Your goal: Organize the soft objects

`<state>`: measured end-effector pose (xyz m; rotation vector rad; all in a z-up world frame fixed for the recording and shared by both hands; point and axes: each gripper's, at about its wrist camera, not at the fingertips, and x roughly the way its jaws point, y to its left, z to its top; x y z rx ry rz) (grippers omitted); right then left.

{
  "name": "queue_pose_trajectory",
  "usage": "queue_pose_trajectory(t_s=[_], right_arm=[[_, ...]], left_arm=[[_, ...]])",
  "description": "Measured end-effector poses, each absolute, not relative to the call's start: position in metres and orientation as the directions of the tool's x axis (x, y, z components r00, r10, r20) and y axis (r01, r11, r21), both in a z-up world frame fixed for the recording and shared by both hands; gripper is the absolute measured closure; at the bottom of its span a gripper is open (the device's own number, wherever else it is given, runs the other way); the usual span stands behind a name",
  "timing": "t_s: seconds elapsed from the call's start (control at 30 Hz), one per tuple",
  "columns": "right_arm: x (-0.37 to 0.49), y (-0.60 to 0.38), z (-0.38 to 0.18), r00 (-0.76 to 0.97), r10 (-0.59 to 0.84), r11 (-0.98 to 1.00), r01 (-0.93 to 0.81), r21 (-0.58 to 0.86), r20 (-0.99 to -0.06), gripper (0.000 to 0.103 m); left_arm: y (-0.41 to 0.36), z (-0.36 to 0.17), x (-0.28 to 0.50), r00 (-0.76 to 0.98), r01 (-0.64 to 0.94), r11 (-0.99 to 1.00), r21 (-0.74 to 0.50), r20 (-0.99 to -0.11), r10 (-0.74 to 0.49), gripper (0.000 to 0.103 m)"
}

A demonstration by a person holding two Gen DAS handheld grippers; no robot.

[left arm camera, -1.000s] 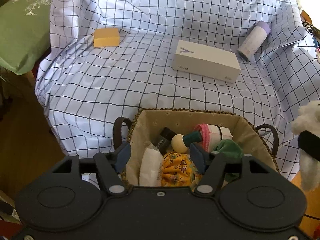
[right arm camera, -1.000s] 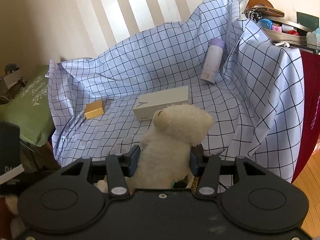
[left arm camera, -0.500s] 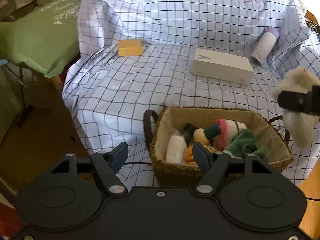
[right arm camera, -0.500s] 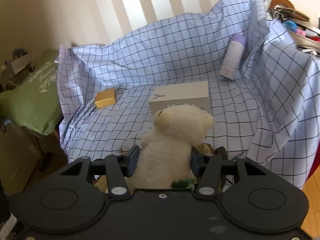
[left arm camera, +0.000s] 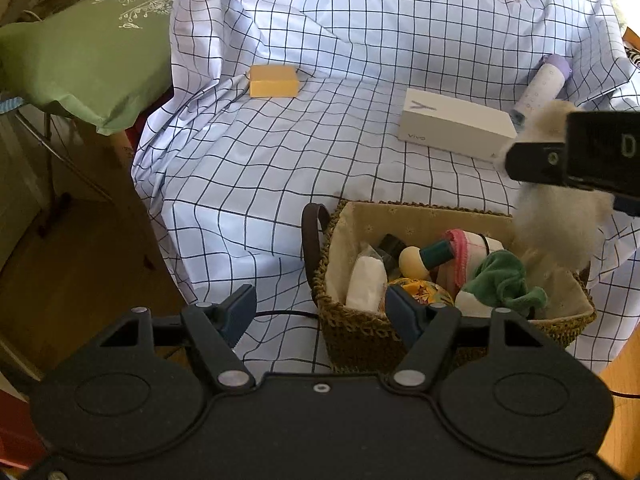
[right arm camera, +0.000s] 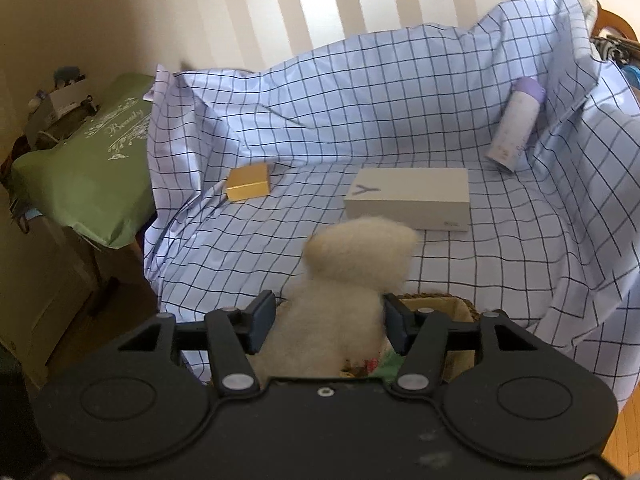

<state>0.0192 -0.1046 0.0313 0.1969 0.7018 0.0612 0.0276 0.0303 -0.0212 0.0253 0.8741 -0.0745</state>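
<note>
My right gripper [right arm camera: 330, 326] is shut on a cream plush bear [right arm camera: 344, 280] and holds it over the right end of a woven basket [left arm camera: 360, 332]; the bear also shows in the left wrist view [left arm camera: 556, 216], hanging into the basket. The basket holds a green cloth [left arm camera: 504, 280], a pink-edged cloth [left arm camera: 464, 246], a yellow floral pouch [left arm camera: 420, 288], a white roll [left arm camera: 366, 284] and a small bottle [left arm camera: 424, 258]. My left gripper [left arm camera: 322, 312] is open and empty, just in front of the basket's left end.
The basket stands on a blue checked sheet [left arm camera: 280, 152]. On the sheet lie a yellow box [left arm camera: 274, 81], a white box [left arm camera: 456, 124] and a purple-capped bottle [left arm camera: 540, 86]. A green cushion [left arm camera: 84, 44] sits at the left, wooden floor [left arm camera: 72, 264] below.
My left gripper has pulled back and to the left from above the basket. My right gripper has carried the bear leftward and down over the basket's right end.
</note>
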Motion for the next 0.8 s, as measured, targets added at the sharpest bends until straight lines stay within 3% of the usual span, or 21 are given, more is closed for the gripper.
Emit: queue_pose_trajectory(t_s=[0.4,0.8], right_arm=[[0.012,-0.112,0.032,0.768,0.097,0.982,0.030,0.187,-0.633,0.043],[-0.004,-0.140,0.013,0.728,-0.042,0.980,0.163,0.114,-0.684,0.038]], left_arm=[[0.030,-0.022,0.027,0.639,0.070,0.998,-0.009,-0.768,-0.051,0.035],[0.028,-0.021,0.026,0.640,0.079,0.997,0.000,-0.767,-0.051,0.034]])
